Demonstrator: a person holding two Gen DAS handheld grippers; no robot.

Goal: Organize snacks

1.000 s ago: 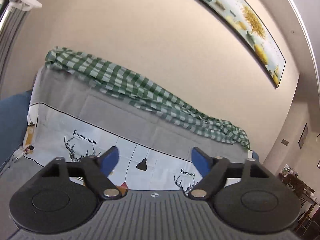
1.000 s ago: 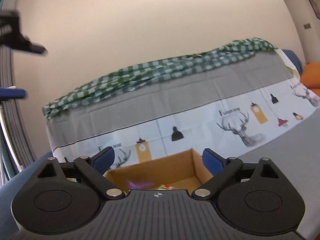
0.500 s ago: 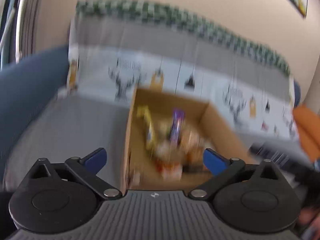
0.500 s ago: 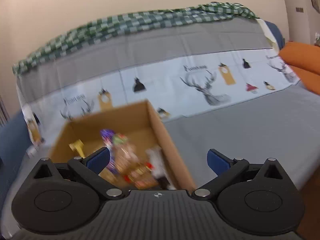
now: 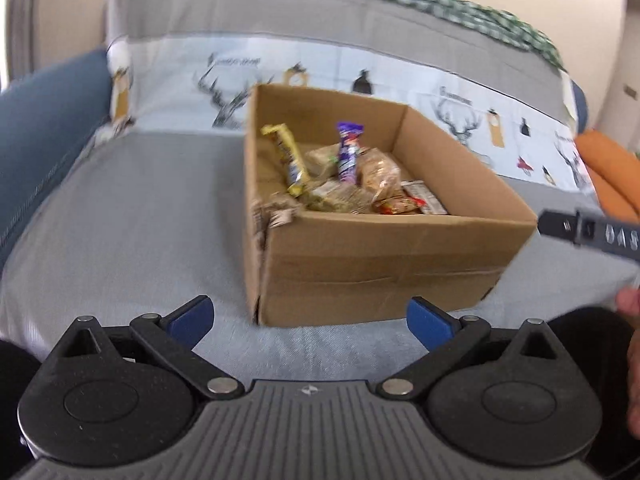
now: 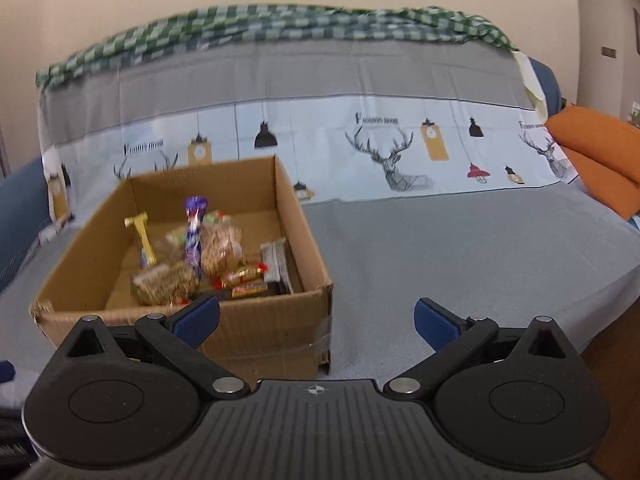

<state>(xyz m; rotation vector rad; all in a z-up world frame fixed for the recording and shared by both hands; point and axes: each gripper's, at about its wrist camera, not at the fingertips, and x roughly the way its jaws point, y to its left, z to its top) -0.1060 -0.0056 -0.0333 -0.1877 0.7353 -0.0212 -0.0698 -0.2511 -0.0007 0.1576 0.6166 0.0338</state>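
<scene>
An open cardboard box (image 5: 380,256) sits on a grey-covered sofa seat (image 5: 132,216). It holds several wrapped snacks: a purple bar (image 5: 348,152), a yellow bar (image 5: 288,156), clear bags of brown snacks (image 5: 380,172) and small red-ended candies (image 5: 396,204). My left gripper (image 5: 308,320) is open and empty, in front of the box's near wall. In the right wrist view the box (image 6: 264,328) is at lower left, with the purple bar (image 6: 194,236) and yellow bar (image 6: 144,240) inside. My right gripper (image 6: 316,320) is open and empty, near the box's right front corner.
The sofa back carries a deer-print cover (image 6: 384,152) and a green checked cloth (image 6: 256,24). An orange cushion (image 6: 600,152) lies at the right. A blue armrest (image 5: 44,120) is at the left. The other gripper's body (image 5: 596,234) shows at the left view's right edge.
Both grippers have tilted down from the wall and sofa back toward the box, which now sits in full view. Both stay open.
</scene>
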